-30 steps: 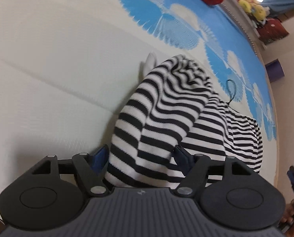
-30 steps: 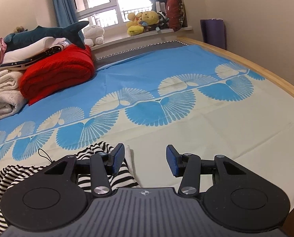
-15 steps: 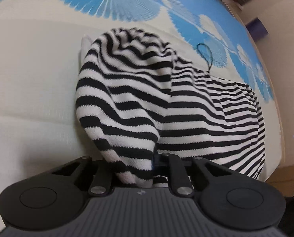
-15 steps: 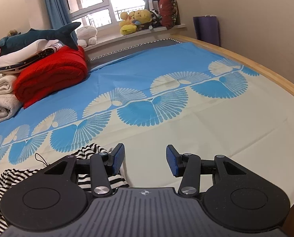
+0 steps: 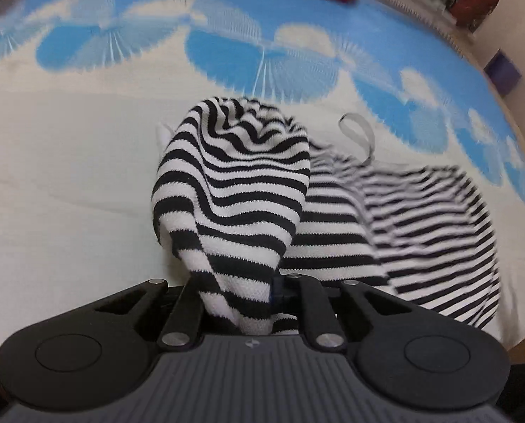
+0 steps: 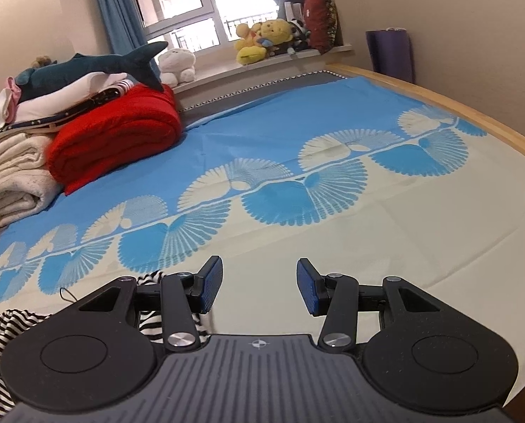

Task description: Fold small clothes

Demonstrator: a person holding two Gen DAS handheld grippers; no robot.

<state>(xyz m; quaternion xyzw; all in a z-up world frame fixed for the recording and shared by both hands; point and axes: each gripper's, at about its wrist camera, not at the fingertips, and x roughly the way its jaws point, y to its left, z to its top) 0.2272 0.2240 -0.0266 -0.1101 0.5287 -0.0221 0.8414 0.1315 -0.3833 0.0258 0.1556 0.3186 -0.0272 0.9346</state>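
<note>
Jaws first: the left gripper (image 5: 241, 292) has just been closing and now pinches a fold of the striped garment (image 5: 234, 190), the knit bunched between its pads, while the right gripper (image 6: 259, 287) stands half open with nothing but sheet between its jaws.

Biggest thing in play is the bed (image 6: 421, 211), its cream and blue fan-print sheet spread wide and free toward twelve o'clock in both views. On it lies the striped garment, a rumpled heap: in the left wrist view one end rises from the pinch toward twelve, and the rest trails off blurred toward three. In the right wrist view it sits low at eight o'clock, just beside and partly under that gripper's left finger.

My read: this is the lift-and-spread step. Doing it well means raising the pinched end high enough for the cloth to hang loose, then bringing the right gripper to a second edge before laying it flat. Watch the thin loop (image 5: 356, 132) at one o'clock; it could snag or tuck under.
</note>
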